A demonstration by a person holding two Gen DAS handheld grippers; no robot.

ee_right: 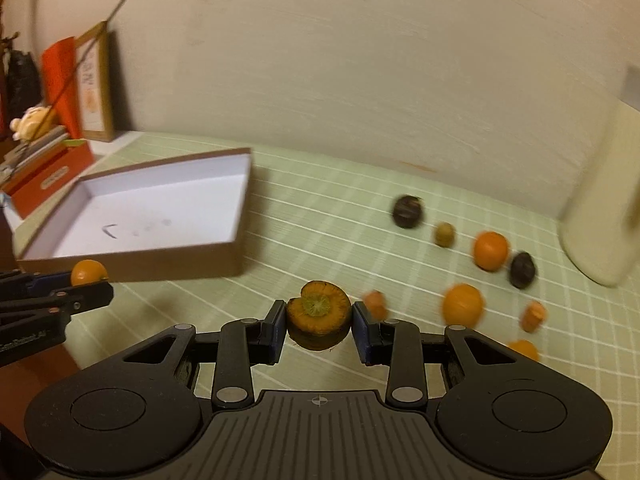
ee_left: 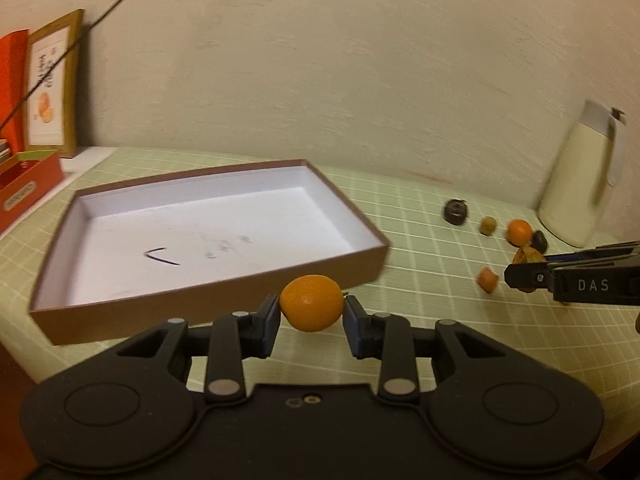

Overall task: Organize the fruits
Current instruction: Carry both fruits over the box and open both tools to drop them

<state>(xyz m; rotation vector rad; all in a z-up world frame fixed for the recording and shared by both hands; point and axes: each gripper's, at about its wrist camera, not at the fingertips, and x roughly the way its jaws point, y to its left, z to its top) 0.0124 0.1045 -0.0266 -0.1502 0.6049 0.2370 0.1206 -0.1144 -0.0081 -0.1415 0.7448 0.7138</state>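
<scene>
My left gripper (ee_left: 311, 312) is shut on a small orange (ee_left: 312, 303) and holds it just in front of the near wall of the shallow brown box (ee_left: 208, 312) with a white inside. My right gripper (ee_right: 319, 318) is shut on a carrot top piece (ee_right: 319, 314) with a green stem scar, above the green checked cloth. The left gripper also shows in the right wrist view (ee_right: 86, 288) with its orange (ee_right: 89, 272) by the box (ee_right: 168, 268). The right gripper shows at the right of the left wrist view (ee_left: 516, 274).
On the cloth to the right lie oranges (ee_right: 490, 250) (ee_right: 463, 305), two dark round fruits (ee_right: 407, 211) (ee_right: 522, 269), a small brown-green fruit (ee_right: 444, 234) and carrot chunks (ee_right: 375, 304) (ee_right: 533, 316). A cream jug (ee_left: 580, 176) stands far right. A red box (ee_left: 28, 188) and framed picture (ee_left: 52, 84) stand at left.
</scene>
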